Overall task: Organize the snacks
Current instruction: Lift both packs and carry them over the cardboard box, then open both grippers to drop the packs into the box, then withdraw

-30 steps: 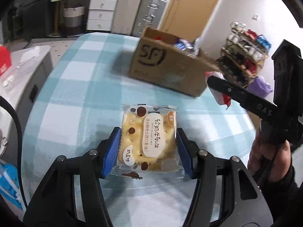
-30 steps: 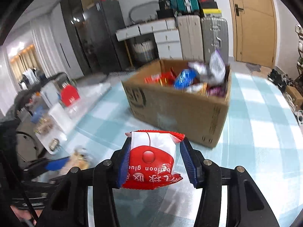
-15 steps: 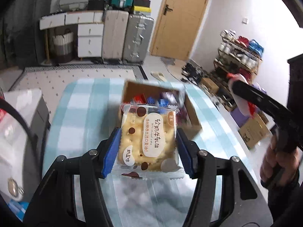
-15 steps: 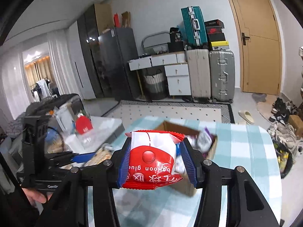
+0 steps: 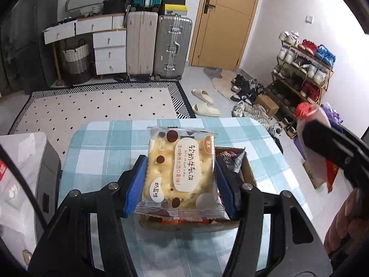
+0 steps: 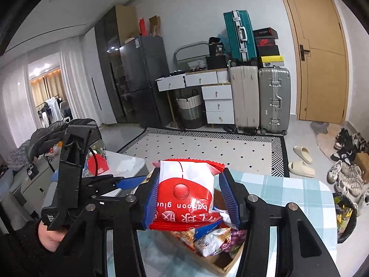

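My left gripper [image 5: 180,184] is shut on a clear packet of yellow crackers [image 5: 181,173] and holds it high above the cardboard box [image 5: 248,170], which it mostly hides. My right gripper [image 6: 190,198] is shut on a red and white snack packet [image 6: 184,194], held above the same box [image 6: 221,265] full of mixed snack packets [image 6: 214,240]. The right gripper with its red packet shows at the right edge of the left wrist view [image 5: 322,143]. The left gripper shows at the left of the right wrist view [image 6: 129,181].
The box stands on a table with a blue checked cloth [image 5: 106,152]. A grey cabinet [image 5: 27,161] stands left of the table. Beyond it are a rug [image 5: 92,106], suitcases [image 5: 171,46], drawers, a door and a shoe rack [image 5: 302,69].
Both grippers have risen well above the table with their packets. The box, earlier ahead of them at table level, now lies below and behind the held packets.
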Demonstrator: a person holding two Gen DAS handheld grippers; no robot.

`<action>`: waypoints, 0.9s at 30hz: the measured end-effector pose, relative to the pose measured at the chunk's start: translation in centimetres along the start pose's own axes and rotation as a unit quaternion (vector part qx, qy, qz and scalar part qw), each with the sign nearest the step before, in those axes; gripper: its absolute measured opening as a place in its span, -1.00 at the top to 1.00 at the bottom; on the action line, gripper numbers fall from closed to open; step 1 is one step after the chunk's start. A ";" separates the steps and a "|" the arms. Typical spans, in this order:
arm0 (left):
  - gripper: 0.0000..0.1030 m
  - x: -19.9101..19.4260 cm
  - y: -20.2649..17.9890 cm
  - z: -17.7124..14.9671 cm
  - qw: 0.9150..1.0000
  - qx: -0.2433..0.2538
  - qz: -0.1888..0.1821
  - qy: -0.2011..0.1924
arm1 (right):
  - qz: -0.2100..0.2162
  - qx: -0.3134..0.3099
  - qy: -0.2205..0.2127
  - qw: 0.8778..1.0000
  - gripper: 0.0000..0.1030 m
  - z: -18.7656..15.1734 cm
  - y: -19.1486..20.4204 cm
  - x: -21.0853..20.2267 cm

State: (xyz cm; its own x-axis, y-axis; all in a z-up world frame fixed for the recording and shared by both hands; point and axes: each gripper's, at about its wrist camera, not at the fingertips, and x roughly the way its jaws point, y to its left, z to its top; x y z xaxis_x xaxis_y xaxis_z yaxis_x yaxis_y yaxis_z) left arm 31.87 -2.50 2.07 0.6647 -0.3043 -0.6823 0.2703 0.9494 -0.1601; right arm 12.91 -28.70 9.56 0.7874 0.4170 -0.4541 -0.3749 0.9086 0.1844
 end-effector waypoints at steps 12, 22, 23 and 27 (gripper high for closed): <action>-0.07 8.4 -0.2 -1.0 0.999 0.007 0.002 0.050 | -0.001 0.048 0.065 0.997 0.02 -4.1 -4.9 8.4; -0.07 11.8 0.0 -2.0 0.998 0.004 0.002 0.055 | -0.010 0.060 0.098 0.993 0.01 -6.4 -6.5 11.2; -0.07 11.9 0.0 -2.1 0.999 0.004 0.004 0.053 | -0.011 0.061 0.101 0.993 0.00 -6.6 -6.7 11.4; -0.11 12.6 -0.3 -2.4 0.998 0.007 0.009 0.060 | -0.021 0.067 0.107 0.992 -0.06 -7.3 -7.1 12.2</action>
State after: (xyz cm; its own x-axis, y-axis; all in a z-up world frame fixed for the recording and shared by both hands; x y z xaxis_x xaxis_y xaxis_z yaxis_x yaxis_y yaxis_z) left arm 38.50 -6.39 -8.15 0.5823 -0.2752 -0.7650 0.2698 0.9531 -0.1375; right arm 21.60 -30.29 -3.67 0.6742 0.3769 -0.6352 -0.2641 0.9261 0.2692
